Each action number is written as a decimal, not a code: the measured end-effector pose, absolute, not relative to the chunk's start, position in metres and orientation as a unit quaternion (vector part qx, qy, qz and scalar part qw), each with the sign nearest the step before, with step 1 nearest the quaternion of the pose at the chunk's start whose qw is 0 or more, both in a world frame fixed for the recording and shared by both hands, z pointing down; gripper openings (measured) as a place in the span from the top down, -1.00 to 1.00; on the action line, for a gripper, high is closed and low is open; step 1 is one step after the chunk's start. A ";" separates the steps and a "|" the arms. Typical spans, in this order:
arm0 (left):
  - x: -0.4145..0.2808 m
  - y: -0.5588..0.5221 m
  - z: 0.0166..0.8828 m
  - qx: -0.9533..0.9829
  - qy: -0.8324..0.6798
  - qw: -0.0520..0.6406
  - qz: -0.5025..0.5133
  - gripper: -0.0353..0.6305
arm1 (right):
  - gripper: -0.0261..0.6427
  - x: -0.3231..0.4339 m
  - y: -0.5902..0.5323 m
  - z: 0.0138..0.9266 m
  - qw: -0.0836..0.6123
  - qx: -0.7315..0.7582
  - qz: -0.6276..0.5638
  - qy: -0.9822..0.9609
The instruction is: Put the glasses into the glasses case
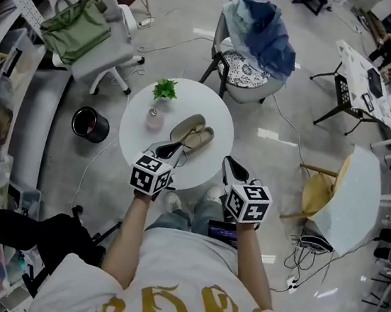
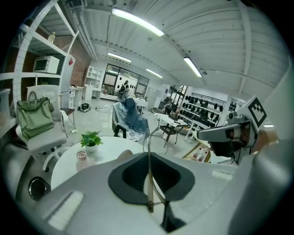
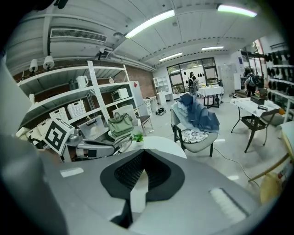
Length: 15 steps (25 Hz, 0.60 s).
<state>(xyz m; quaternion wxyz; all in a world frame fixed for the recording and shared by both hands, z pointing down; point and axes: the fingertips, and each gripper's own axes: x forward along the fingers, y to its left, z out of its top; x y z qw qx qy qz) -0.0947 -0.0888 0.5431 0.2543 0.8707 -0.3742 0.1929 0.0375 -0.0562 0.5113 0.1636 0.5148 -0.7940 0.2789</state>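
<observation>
Round and white, the table (image 1: 206,103) is seen from above, with the open beige glasses case (image 1: 191,134) laid slantwise near its middle. The glasses (image 2: 149,170) are held just beside the case, at its near left end and above the tabletop. One thin metal temple is clamped between the closed jaws of the left gripper (image 1: 168,148), and a rim is seen rising past the tips. The glasses are not yet in the case. The right gripper (image 1: 230,163) is positioned to the right of the case, at the table's edge, its jaws drawn together with nothing between them. Left of the case a small pinkish jar (image 1: 155,118) is set, and a potted plant (image 1: 165,89) behind that. Beyond the case, off the table, a chair draped in blue cloth (image 1: 260,42) is seen. Well left of the case a black bin (image 1: 90,124) is placed on the floor, with a green bag (image 1: 75,25) on a white chair farther back.
</observation>
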 end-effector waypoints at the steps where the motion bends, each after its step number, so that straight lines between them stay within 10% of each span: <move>1: -0.095 -0.091 0.544 0.870 -0.375 0.255 0.193 0.85 | 0.85 0.036 -0.057 0.513 0.163 0.514 0.280 -0.794; 15: -0.101 -0.114 0.568 0.859 -0.372 0.262 0.236 0.85 | 0.85 0.022 -0.097 0.536 0.169 0.496 0.286 -0.802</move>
